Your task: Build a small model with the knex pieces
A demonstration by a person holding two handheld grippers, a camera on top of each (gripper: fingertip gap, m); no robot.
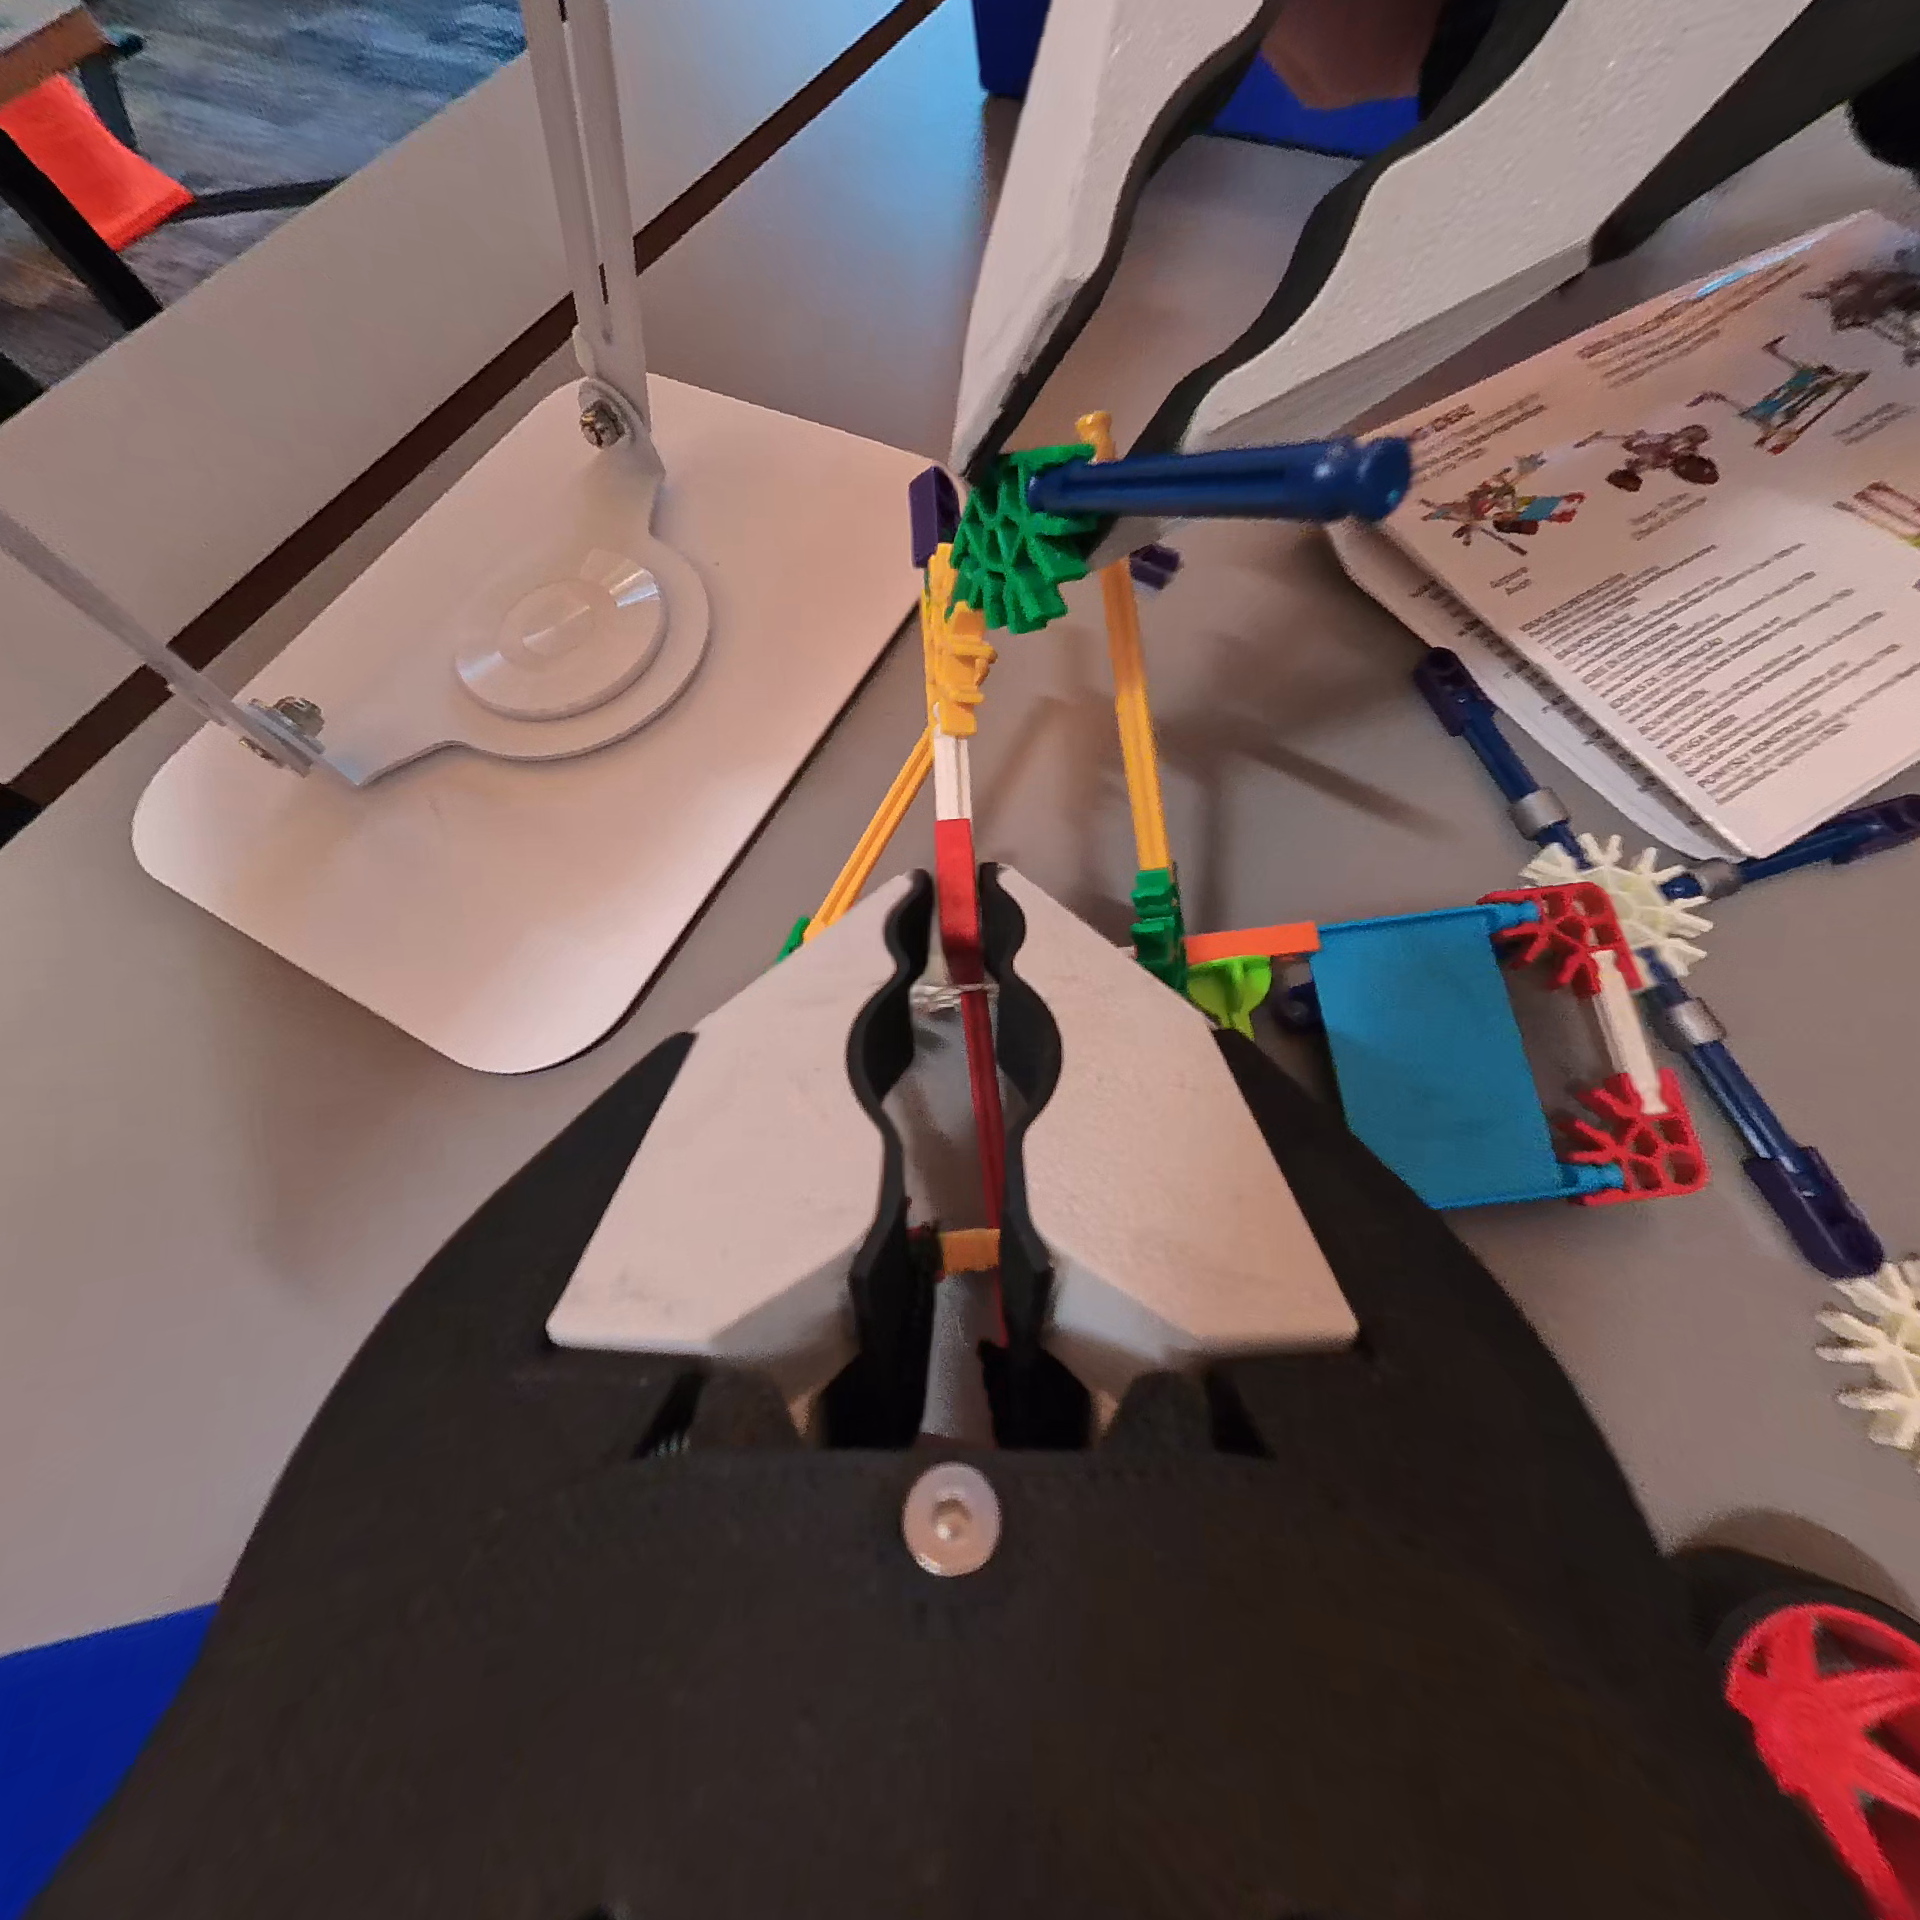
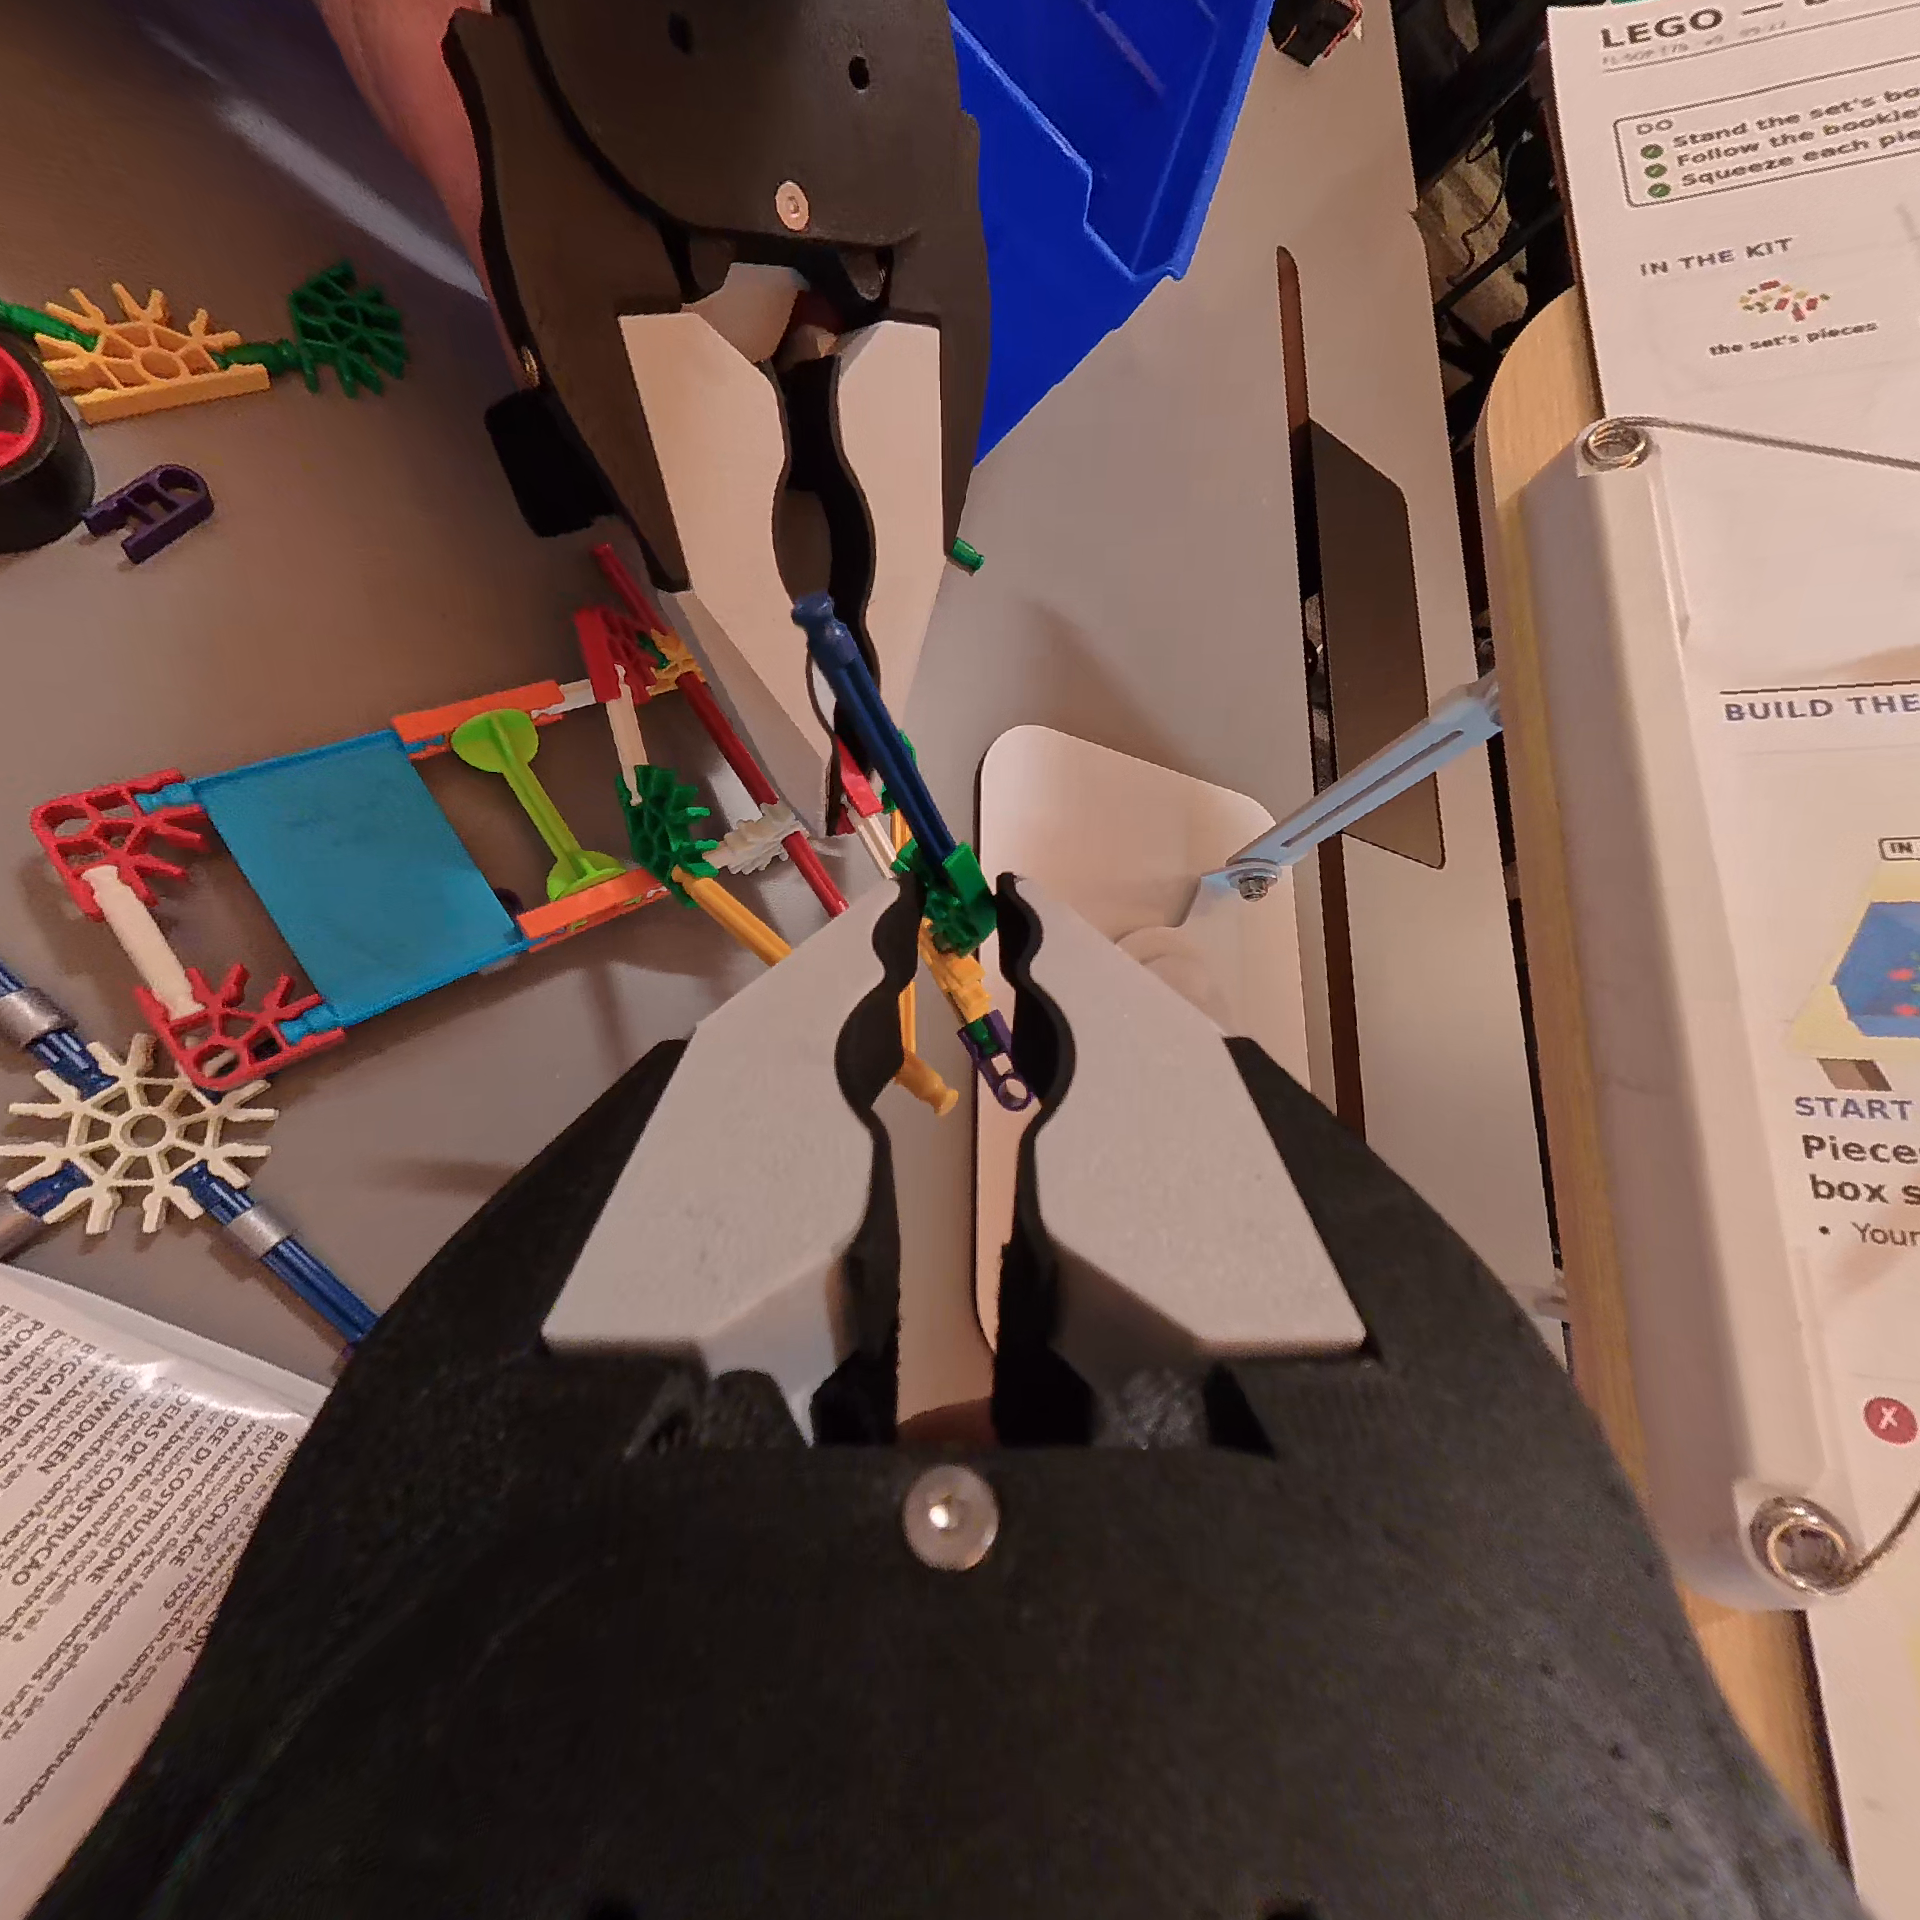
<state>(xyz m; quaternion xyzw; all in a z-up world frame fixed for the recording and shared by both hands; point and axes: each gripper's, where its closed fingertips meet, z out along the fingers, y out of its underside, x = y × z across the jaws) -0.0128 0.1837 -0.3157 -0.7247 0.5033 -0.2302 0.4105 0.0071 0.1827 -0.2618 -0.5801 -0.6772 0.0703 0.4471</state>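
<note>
the left gripper clamps a red rod between its nearly closed tips; the rod runs up through a white piece into a yellow connector of a raised rod-and-connector frame. just beyond it the right gripper pinches a green connector at the frame's top, its jaws narrow around it, and a dark blue rod sticks out of that connector. two yellow rods slope down from the top to green joints at the frame's foot on the grey table.

to the right of the left gripper, the frame's flat part lies on the table: a light blue panel edged by red connectors, with an orange rod and a lime spool at its near end. a white snowflake connector on dark blue rods lies just beside it, touching the lower edge of an open instruction booklet. a red wheel shows at the table's near right edge.

to the left stands the white base plate of a stand. in the right wrist view a loose purple clip and a yellow-and-green assembly lie farther off, a blue bin sits behind the left gripper, and a printed sheet lies along the right edge.
</note>
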